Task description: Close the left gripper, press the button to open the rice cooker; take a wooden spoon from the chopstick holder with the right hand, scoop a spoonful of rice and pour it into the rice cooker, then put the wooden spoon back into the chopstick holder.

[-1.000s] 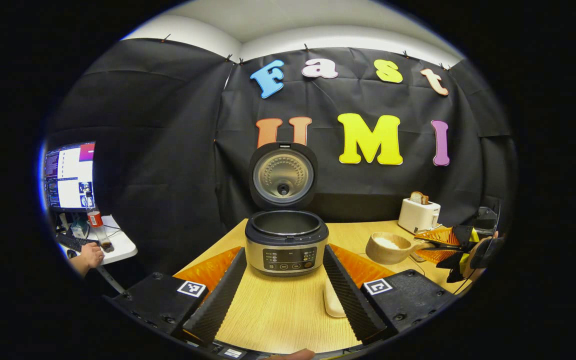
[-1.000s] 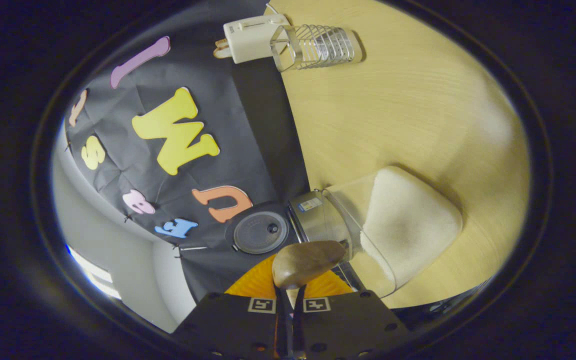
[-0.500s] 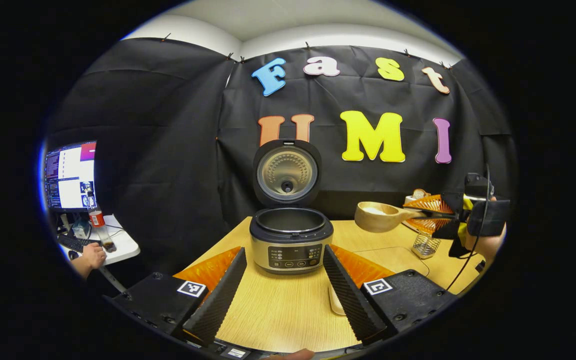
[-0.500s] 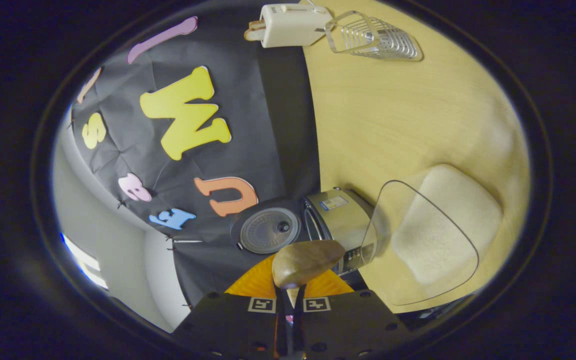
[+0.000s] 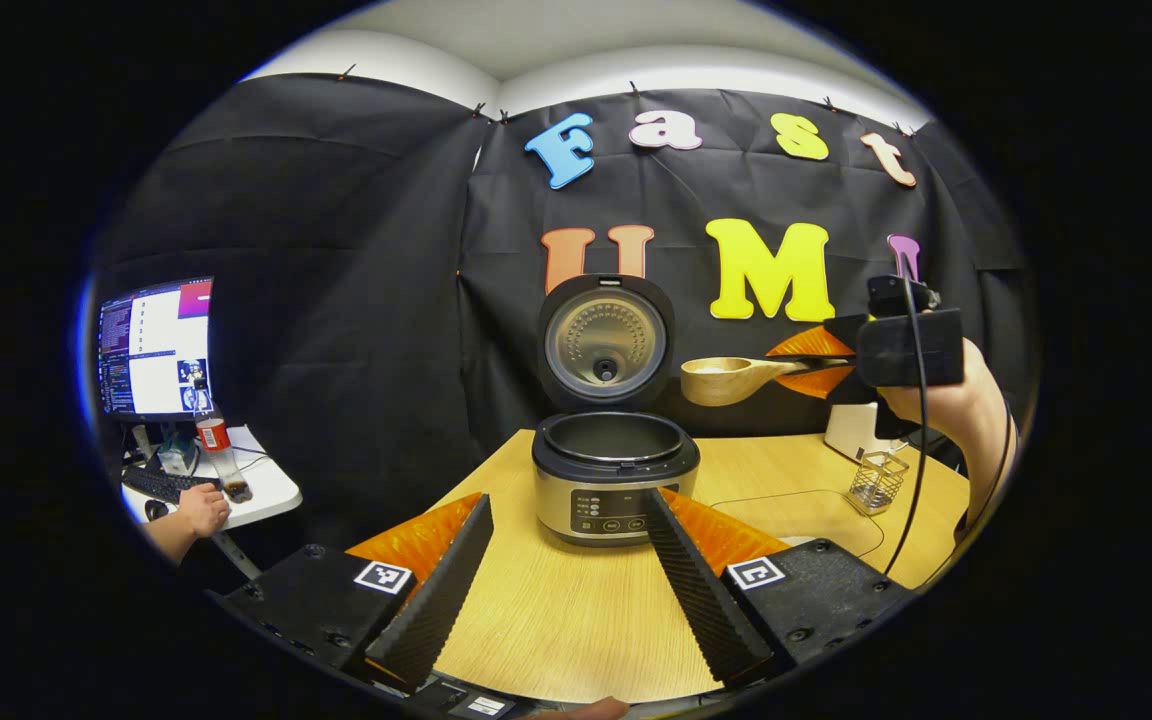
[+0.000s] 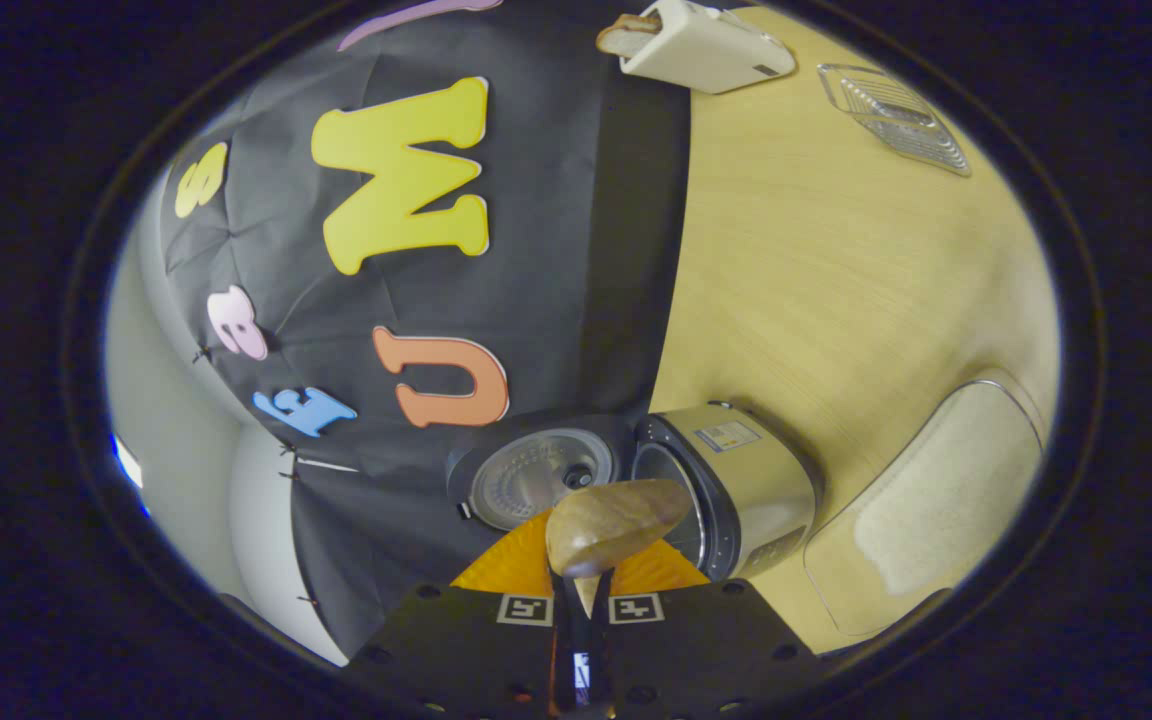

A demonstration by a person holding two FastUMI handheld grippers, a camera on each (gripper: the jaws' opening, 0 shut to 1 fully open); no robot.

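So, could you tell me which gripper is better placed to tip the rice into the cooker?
Right: the right gripper holds the wooden spoon raised beside the open rice cooker. The left gripper is open and empty.

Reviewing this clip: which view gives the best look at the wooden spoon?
The left gripper view: it shows the wooden spoon whole from the side, bowl and handle, held level by the right gripper above and right of the open rice cooker. The right gripper view shows just the bowl's underside.
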